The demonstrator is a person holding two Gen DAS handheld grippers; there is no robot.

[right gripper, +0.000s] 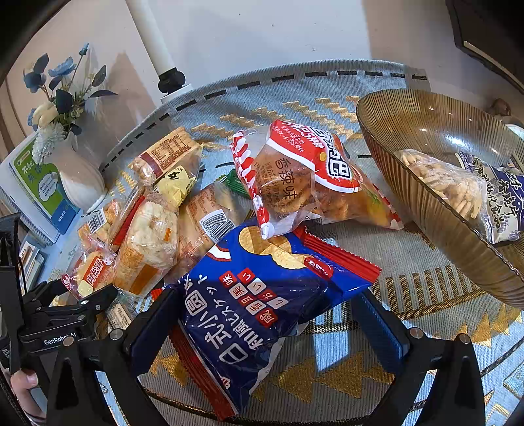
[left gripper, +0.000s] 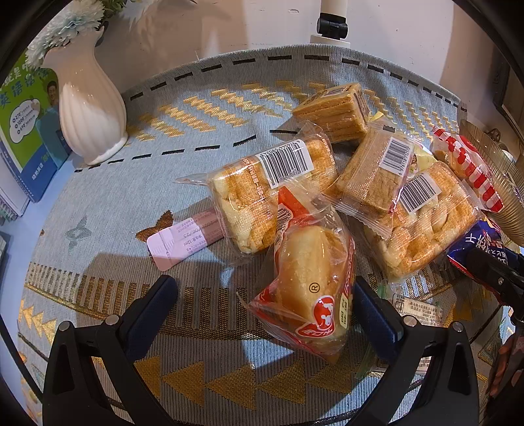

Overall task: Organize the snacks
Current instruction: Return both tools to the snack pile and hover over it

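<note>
My left gripper (left gripper: 265, 304) is open around a wrapped bun in a clear and red packet (left gripper: 308, 288), which lies between its jaws on the mat. Behind it lie several clear packs of rice cakes (left gripper: 262, 196) and wafers (left gripper: 373, 170). My right gripper (right gripper: 265, 321) is open around a blue and red cracker bag (right gripper: 258, 308) lying between its jaws. A red and white snack bag (right gripper: 308, 177) rests just beyond, overlapping the blue bag. The brown ribbed glass bowl (right gripper: 435, 209) at right holds a clear biscuit bag (right gripper: 442, 183) and a blue-white bag (right gripper: 497, 193).
A white vase with flowers (left gripper: 88, 108) stands at the back left, with green and blue books (left gripper: 26, 137) beside it. A pink sachet (left gripper: 183, 239) lies left of the snack pile. A white pole with a black clamp (left gripper: 330, 26) stands behind the mat (left gripper: 229, 380).
</note>
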